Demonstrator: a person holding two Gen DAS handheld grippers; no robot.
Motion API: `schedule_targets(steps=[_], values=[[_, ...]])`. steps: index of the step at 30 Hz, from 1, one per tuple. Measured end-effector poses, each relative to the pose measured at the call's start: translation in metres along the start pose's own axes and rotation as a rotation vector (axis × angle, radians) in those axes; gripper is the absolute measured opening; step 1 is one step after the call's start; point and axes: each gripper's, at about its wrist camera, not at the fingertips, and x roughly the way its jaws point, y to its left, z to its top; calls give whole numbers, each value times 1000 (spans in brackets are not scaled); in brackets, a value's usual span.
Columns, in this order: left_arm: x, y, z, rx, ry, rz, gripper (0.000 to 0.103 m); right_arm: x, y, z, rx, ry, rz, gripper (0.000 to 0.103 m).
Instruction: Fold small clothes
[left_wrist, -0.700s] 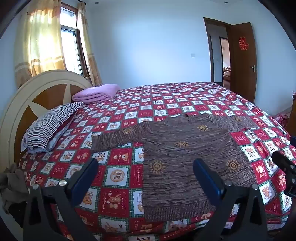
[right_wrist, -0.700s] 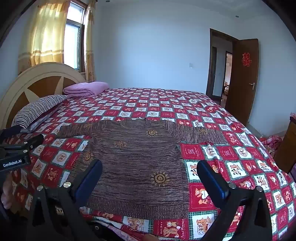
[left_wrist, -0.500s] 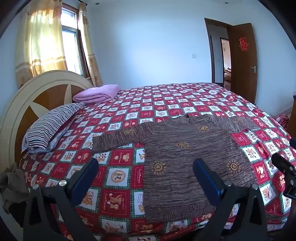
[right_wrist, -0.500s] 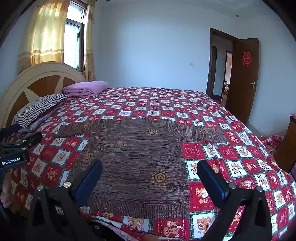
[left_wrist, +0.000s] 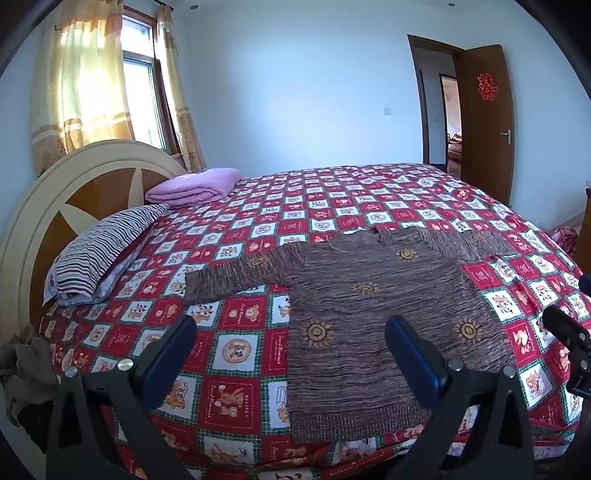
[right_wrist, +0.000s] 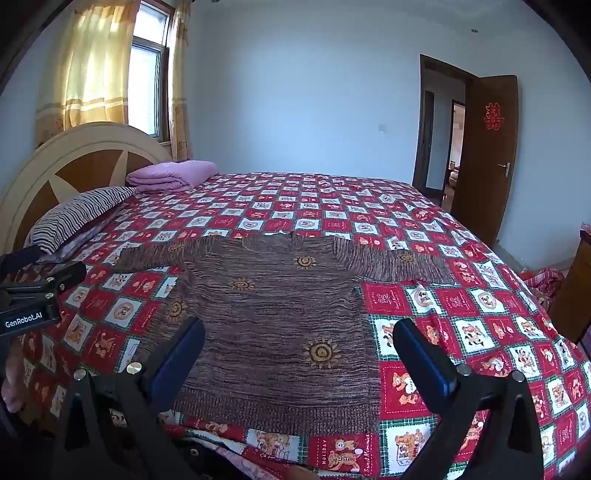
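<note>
You have the brown sweater (left_wrist: 369, 314) spread flat, front up, on the near half of the bed (left_wrist: 332, 199), both sleeves stretched out sideways and the hem lying along the bed's near edge. That layout looks deliberate: with the sleeves open and the body smooth, every fold line is reachable from where you stand.

Your left gripper (left_wrist: 291, 354) hovers above the sweater's hem on its headboard side, fingers (left_wrist: 166, 354) spread wide and holding nothing. Your right gripper (right_wrist: 299, 350) hangs over the hem on the sweater's door side, its fingers (right_wrist: 424, 354) just as wide apart and likewise empty. Neither touches the cloth. Judging by this stance, folding has not begun, and the likely first move is to take a sleeve or a side edge and bring it across the body.

Around the sweater, little interferes. The striped pillow (left_wrist: 99, 254) lies beyond the sleeve on the headboard side, well apart from its cuff, and the folded pink blanket (left_wrist: 195, 184) sits farther still, up by the headboard (left_wrist: 74, 177). A crumpled grey cloth (left_wrist: 22, 369) hangs off the bed's corner below the pillow, clear of the sweater. The other sleeve points toward the open door (left_wrist: 484, 122) with only patterned bedspread beneath it.

The one thing to watch, I judge, is the hem: it lies right at the bed's edge, so a pull toward you could drag the sweater off. The knit also looks loose and may snag or stretch if pinched by a thin bit.
</note>
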Motion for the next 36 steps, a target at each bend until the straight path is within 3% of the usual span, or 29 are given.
schedule_targets(steps=[36], values=[[2,-1,-2,-2,2,-1,103,5,1,-3,-4,18,3,102]])
